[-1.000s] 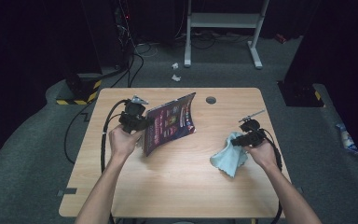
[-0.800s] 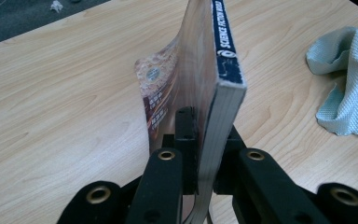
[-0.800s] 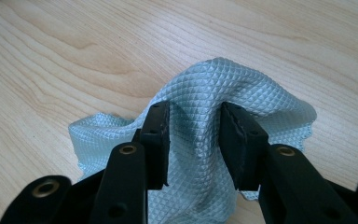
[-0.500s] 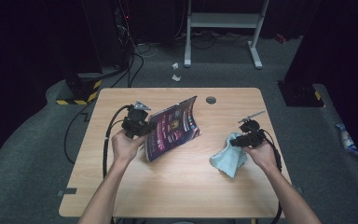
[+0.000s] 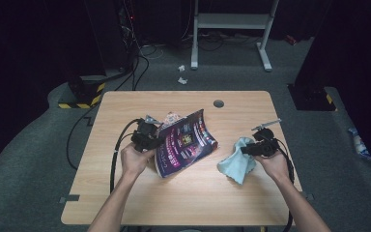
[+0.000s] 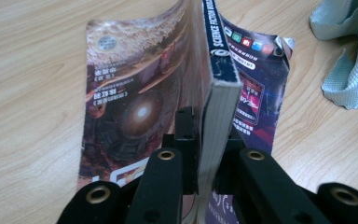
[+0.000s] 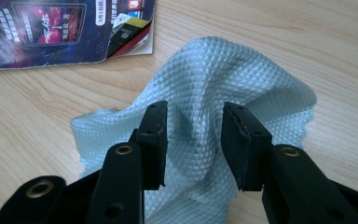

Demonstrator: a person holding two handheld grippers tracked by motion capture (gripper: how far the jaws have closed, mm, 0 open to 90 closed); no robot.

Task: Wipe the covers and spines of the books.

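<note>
Closest to me, my left gripper (image 6: pixel 208 154) has its jaws closed on the page block of the glossy dark-covered paperback magazine (image 6: pixel 186 93), gripping it near the spine end so that it stands on edge with both covers splaying out over the light wooden table (image 5: pixel 125 203). My right gripper (image 7: pixel 193 140) has its jaws partly apart around a raised fold of the pale blue waffle-weave cloth (image 7: pixel 223 88); the cloth bunches between them, but I cannot tell whether the pads actually pinch it. The cloth lies right of the magazine, near its curled lower corner but apart from it. My worry is the magazine: the grip is on one narrow strip of pages, so I judge a quick swing could let the heavy block slide out or tear a page, and the loose cover could fold under if I set it down carelessly. The cloth, if barely held, may simply drop when lifted. For room, I have bare table ahead of both grippers out to the round grey cable grommet (image 5: pixel 218 103) near the far edge; the right gripper works closer to the table's right edge, so I'd move inward.
</note>
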